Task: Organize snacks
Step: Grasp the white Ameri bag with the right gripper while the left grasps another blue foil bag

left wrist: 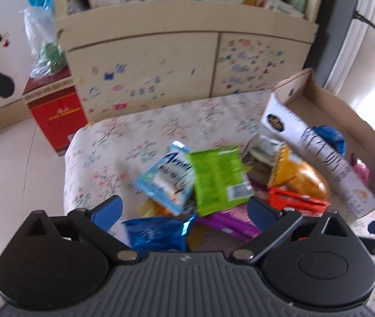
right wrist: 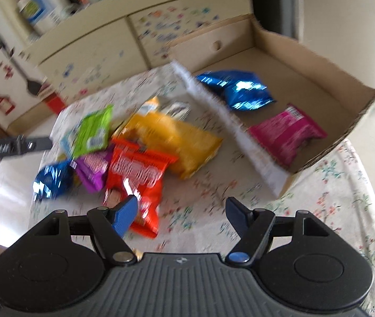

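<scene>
A pile of snack packets lies on the floral tablecloth [left wrist: 124,142]: a green packet [left wrist: 218,178], a light blue one [left wrist: 165,178], a shiny blue one [left wrist: 155,233], a purple one [left wrist: 229,223], a red one [right wrist: 137,174] and a yellow bag [right wrist: 171,140]. A shallow cardboard box [right wrist: 287,60] at the right holds a shiny blue packet [right wrist: 237,89] and a pink packet [right wrist: 286,132]. My left gripper [left wrist: 184,212] is open above the pile's near edge. My right gripper [right wrist: 181,215] is open and empty beside the red packet. Both views are blurred.
A cream cabinet [left wrist: 145,60] with stickers stands behind the table, with cluttered shelves above. A red carton [left wrist: 55,116] sits on the floor at the left. The left gripper's body shows at the left of the right wrist view [right wrist: 13,145].
</scene>
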The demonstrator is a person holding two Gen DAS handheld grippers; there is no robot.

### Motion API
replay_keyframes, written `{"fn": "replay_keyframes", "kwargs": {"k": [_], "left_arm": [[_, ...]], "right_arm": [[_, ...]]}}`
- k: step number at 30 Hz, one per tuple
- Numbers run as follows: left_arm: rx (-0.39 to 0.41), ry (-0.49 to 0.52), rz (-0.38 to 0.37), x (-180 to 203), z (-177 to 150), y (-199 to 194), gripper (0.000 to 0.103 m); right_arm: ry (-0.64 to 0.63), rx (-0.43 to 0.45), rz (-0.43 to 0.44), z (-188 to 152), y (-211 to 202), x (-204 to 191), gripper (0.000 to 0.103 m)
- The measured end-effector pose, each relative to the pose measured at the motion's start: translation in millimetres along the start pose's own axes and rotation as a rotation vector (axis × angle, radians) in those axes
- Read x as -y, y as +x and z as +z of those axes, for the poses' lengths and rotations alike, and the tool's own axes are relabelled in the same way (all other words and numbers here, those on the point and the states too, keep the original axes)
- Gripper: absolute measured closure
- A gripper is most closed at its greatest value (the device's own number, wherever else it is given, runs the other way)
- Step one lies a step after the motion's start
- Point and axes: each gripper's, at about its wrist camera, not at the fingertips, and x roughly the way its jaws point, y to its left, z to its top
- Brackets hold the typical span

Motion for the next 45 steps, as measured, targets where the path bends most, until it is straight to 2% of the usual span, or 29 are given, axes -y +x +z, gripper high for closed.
{"fn": "replay_keyframes", "kwargs": {"k": [5,12,15,19,23,26,30,37,40,43,45], "left_arm": [[-0.043,0.002,0.017,-12.5,-9.6,14.6,0.003],[-0.071,0.117,0.029,-8.5,-26.3,34.5,0.003],[-0.123,0.112,-0.002,-7.6,-33.8,42.0,0.003],[-0.144,0.151,-0.035,-0.1,-43.0,43.0,0.003],[-0.174,0.185,-0.078,6.1,-50.1,43.1,0.003],[-0.191,0.182,-0.110,5.9,-50.8,41.2,0.003],[-0.161,0.143,-0.064,0.1,-47.4,36.6,0.003],[-0.138,0.086,-0.046,-5.4,-40.6,40.7,0.003],[-0.128,0.051,-0.047,-7.7,-38.1,42.8,0.003],[-0.124,0.017,-0.073,-10.4,-35.4,43.4,0.003],[-0.123,0.020,-0.065,-9.7,-35.5,45.9,0.002]], "right_arm": [[-0.105,-0.051,0.019,-14.8,7.7,-9.7,0.023],[-0.236,-0.111,0.049,-32.7,17.6,-21.6,0.022],[-0.272,-0.147,0.064,-37.5,23.2,-25.5,0.019],[-0.312,-0.204,0.066,-46.7,30.2,-30.2,0.018],[-0.331,-0.273,0.127,-56.3,33.0,-33.4,0.017],[-0.353,-0.292,0.167,-61.6,30.3,-37.8,0.017],[-0.432,-0.244,0.090,-63.1,27.6,-47.2,0.017],[-0.528,-0.243,0.091,-64.3,33.8,-67.5,0.017],[-0.580,-0.250,0.054,-70.2,41.2,-75.4,0.018],[-0.621,-0.251,0.011,-74.9,45.3,-78.6,0.023],[-0.629,-0.234,0.003,-74.3,44.3,-78.8,0.030]]}}
